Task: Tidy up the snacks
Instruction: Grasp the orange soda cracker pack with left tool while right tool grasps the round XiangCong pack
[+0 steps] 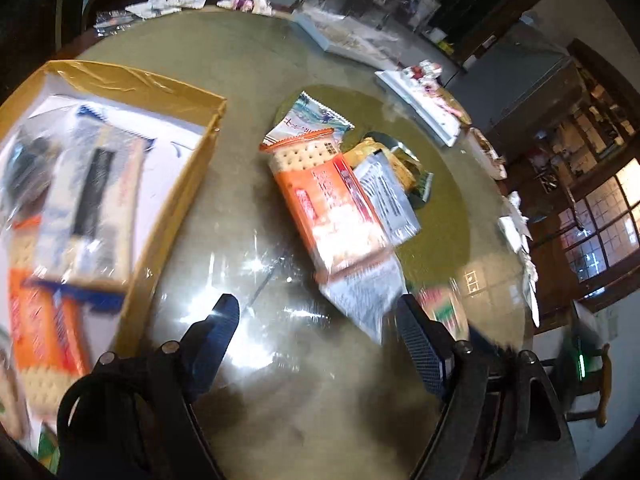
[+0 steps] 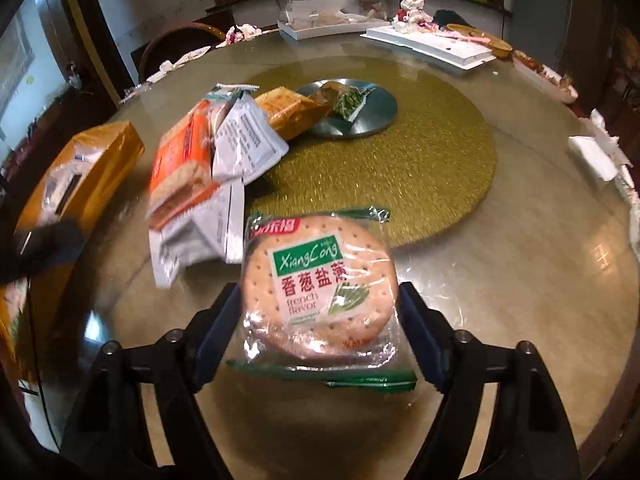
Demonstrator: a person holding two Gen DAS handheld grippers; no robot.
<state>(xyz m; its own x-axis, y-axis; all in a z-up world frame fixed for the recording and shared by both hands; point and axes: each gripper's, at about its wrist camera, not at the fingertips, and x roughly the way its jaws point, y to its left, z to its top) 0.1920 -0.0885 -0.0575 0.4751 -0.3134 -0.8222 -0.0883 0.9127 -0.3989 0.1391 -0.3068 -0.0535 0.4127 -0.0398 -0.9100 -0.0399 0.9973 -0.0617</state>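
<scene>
Start at the table's left edge in your left wrist view: the yellow cardboard box (image 1: 188, 168) sits there with its near end cut off by the frame. Inside it you can make out a clear-wrapped pack (image 1: 86, 208) lying over an orange cracker pack (image 1: 44, 328), but motion blur smears both and their print is unreadable.

Your left gripper (image 1: 316, 340) hangs released over the glass table (image 1: 248, 80), jaws spread wide with nothing between them, just short of the snack pile.

That pile lies around the table's middle, straddling the rim of the gold mat (image 2: 432, 168). The orange sandwich-cracker pack (image 1: 336, 204) rests on a silver-backed pouch (image 1: 364, 296), with a second silver pouch (image 1: 386, 196) beside it and a yellow packet (image 2: 290, 114) partly buried behind them. Further in, a green-printed sachet (image 2: 352, 104) lies on the round metal disc (image 2: 372, 116); its label is too small to read.

Your right gripper (image 2: 320, 316) is clenched on the round scallion cracker pack (image 2: 320, 284), fingers pressing its two sides, near the table's front edge; whether it touches the glass you cannot tell.

Along the far edge, white trays (image 2: 436, 46) carry crumpled scraps that stay indistinct.
</scene>
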